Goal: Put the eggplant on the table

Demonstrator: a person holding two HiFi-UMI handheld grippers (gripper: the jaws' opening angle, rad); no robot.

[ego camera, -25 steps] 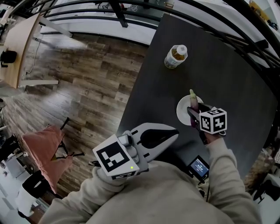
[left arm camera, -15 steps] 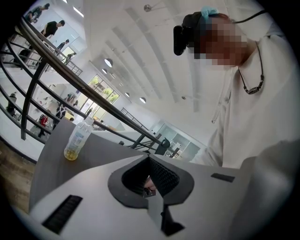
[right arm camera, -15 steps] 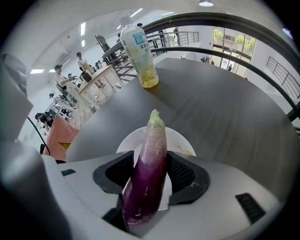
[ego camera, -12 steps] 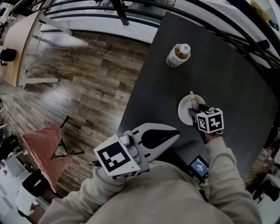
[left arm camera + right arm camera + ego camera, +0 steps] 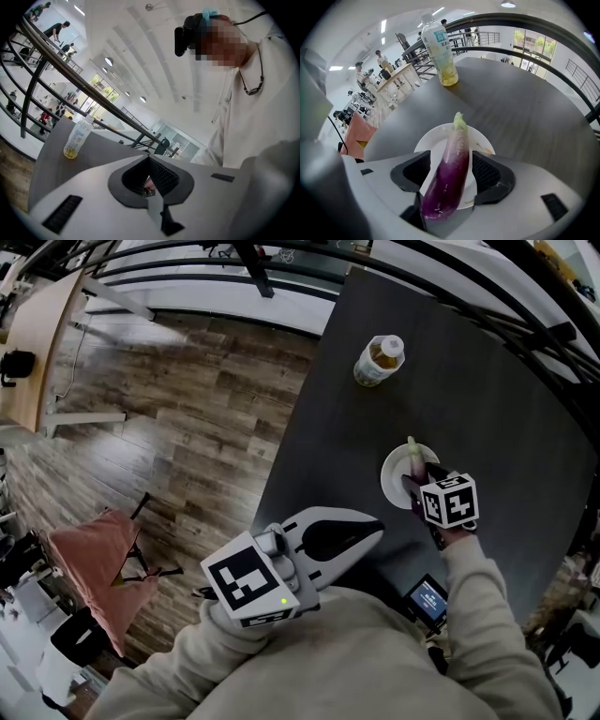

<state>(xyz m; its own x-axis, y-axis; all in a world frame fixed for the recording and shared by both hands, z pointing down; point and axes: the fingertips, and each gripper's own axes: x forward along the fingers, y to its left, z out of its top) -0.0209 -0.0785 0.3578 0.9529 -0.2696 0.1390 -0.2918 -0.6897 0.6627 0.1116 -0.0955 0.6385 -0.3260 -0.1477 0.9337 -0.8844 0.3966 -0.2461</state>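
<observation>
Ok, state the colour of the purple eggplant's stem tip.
Pale green on the eggplant; clearest in right gripper view.

Cream sweatshirt sleeves (image 5: 473,596) — pale grey left gripper (image 5: 373,527) and right gripper (image 5: 451,164), black-and-white marker cubes (image 5: 448,501)

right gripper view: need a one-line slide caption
Right gripper jaws, just opening wider, straddle a purple eggplant lying on a round white plate on the dark grey table.

The plate (image 5: 392,476) is being carried by the counter (image 5: 469,399). The eggplant (image 5: 412,454) is being borne on the plate, stem end away. The bottle (image 5: 379,360) is being kept upright behind the plate, leftward, well apart. A small screened device (image 5: 427,599) is being seen before the plate, at the counter's near edge.
</observation>
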